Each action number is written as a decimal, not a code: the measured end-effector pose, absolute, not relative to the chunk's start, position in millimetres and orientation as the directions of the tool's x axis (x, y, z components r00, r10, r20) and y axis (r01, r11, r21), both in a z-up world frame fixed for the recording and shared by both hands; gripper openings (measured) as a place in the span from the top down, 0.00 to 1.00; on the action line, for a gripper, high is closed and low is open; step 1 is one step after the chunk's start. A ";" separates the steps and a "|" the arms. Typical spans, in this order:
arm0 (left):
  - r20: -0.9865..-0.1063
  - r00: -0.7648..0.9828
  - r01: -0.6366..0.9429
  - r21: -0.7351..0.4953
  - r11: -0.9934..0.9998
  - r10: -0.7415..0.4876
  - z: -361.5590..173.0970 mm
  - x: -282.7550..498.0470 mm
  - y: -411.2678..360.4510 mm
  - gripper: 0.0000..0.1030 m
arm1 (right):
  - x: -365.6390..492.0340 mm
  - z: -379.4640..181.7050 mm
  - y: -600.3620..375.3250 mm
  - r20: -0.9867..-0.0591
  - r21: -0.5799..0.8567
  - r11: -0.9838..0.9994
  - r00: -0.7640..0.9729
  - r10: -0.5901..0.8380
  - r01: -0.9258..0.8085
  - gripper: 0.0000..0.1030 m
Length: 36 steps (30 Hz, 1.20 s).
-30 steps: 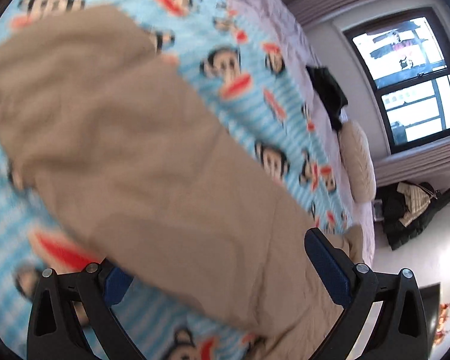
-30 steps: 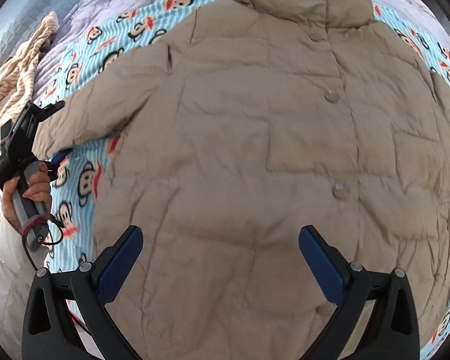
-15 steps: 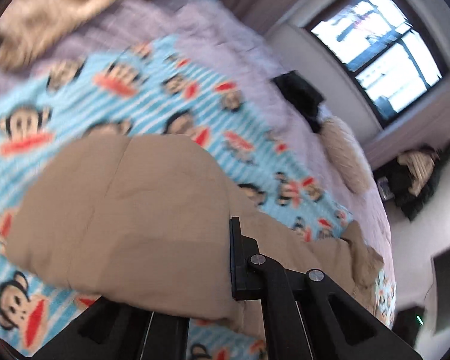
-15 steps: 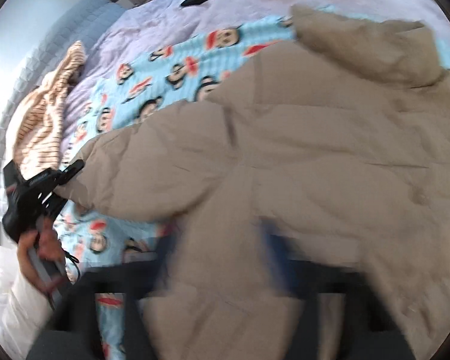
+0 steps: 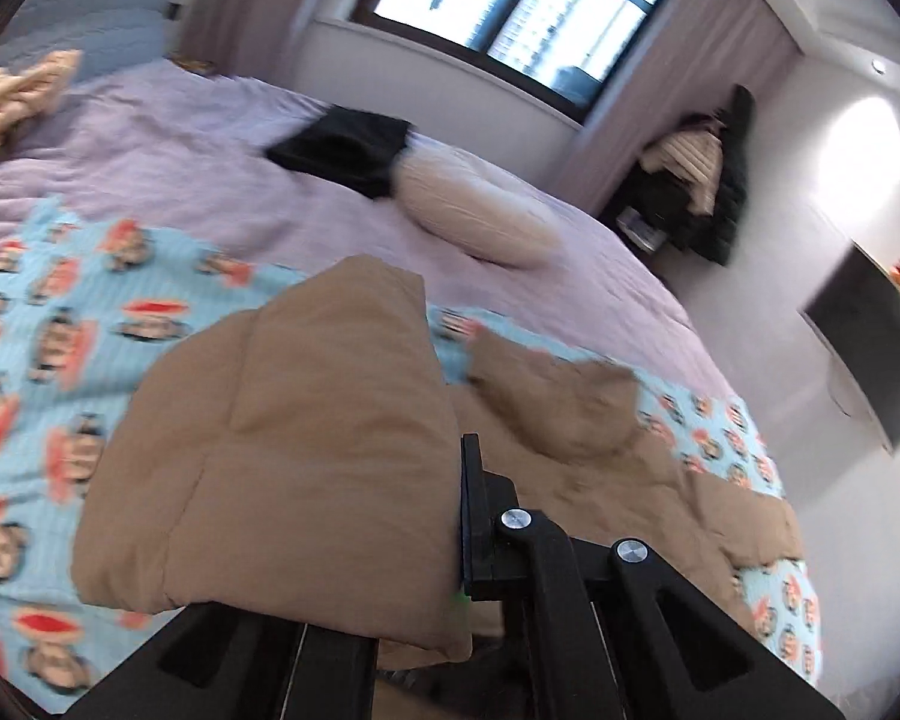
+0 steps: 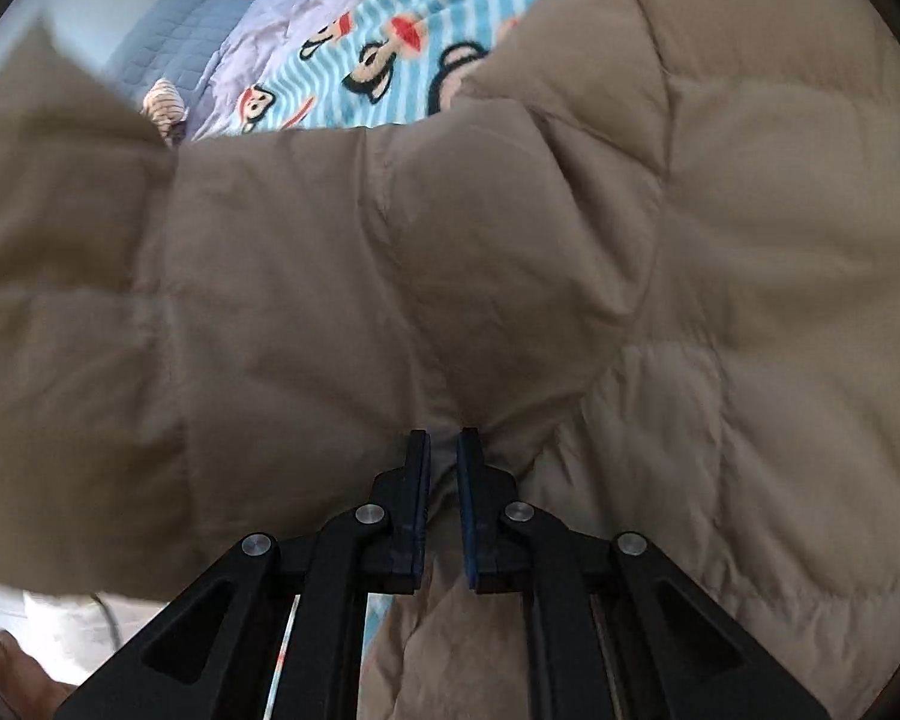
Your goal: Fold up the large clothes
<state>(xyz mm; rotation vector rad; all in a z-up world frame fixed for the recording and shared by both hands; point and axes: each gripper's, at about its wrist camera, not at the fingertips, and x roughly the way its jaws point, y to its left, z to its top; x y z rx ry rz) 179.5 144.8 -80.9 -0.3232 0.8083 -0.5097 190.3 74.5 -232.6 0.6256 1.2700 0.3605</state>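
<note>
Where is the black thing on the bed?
In the left wrist view, the black garment lies on the purple bedspread near the window, touching the cream pillow.

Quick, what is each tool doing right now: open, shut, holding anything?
Left tool: shut on the tan jacket's sleeve, lifted off the blanket.
Right tool: shut, pinching a fold of the tan jacket.

I found no readable text in either view — no label, brand or number. The blanket bore only cartoon monkey faces.
</note>
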 end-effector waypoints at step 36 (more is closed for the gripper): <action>-0.898 0.416 -0.068 -0.185 0.980 -0.141 -230.3 149.4 173.1 0.16 | 118.2 -117.3 35.4 -0.836 -0.190 0.932 0.549 0.011 -0.308 0.18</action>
